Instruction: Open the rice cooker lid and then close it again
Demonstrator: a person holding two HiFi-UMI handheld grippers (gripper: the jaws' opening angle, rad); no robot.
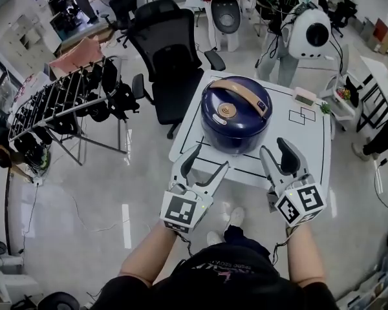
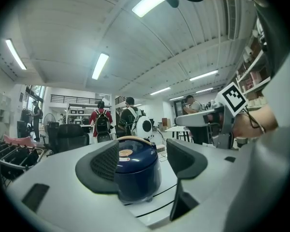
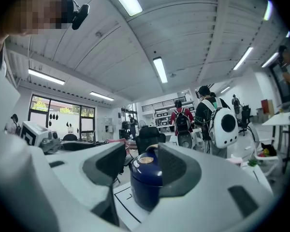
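Note:
A dark blue rice cooker (image 1: 236, 114) with a tan handle stands on the white table (image 1: 307, 141), its lid down. My left gripper (image 1: 205, 161) hovers open in front of the table's near edge, left of the cooker. To the cooker's right, my right gripper (image 1: 278, 154) is open too, at the same edge. Neither touches the cooker. In the left gripper view the cooker (image 2: 135, 170) shows between the open jaws of the left gripper (image 2: 142, 164). The right gripper view has the cooker (image 3: 146, 183) ahead between the spread jaws of the right gripper (image 3: 142, 164).
A black office chair (image 1: 171, 60) stands behind the table's left side. A metal rack (image 1: 64, 102) with dark items is at the left. A small pink box (image 1: 304, 96) sits at the table's far right. White pod-shaped machines (image 1: 308, 32) and several people stand further back.

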